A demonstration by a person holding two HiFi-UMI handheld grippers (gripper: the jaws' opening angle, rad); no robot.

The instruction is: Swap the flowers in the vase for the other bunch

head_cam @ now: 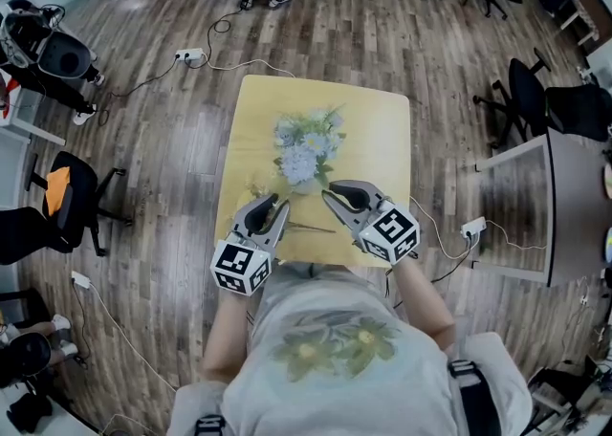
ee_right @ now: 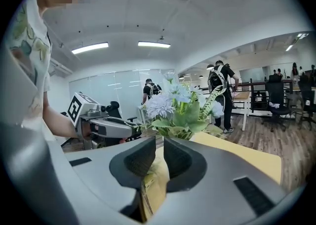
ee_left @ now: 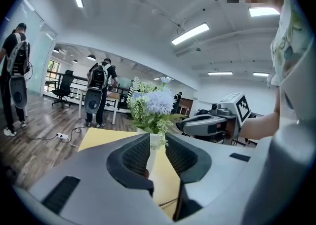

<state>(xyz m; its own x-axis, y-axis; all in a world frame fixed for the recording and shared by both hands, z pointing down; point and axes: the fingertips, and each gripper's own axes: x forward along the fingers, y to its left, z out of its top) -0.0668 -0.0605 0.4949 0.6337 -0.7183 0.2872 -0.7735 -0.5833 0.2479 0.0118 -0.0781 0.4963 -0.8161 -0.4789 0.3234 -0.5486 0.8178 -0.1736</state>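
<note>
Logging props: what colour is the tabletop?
Light yellow tabletop, clearest in the head view.

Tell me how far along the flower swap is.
Nothing looks done: the blue flowers sit in the vase. In hand: nothing. The left claw and right claw hover empty, jaws slightly apart, near the other bunch lying on the table. Left to do: pull the flowers out, put that bunch in.

Left gripper view: vase base sits behind the jaws, centre frame; the right gripper view hides it likewise.

Head view: I can't see the vase, the flowers cover it from above. Bench lower edge lost under left gripper, right gripper and the person. Thin stem between them, both ends hidden beneath.
</note>
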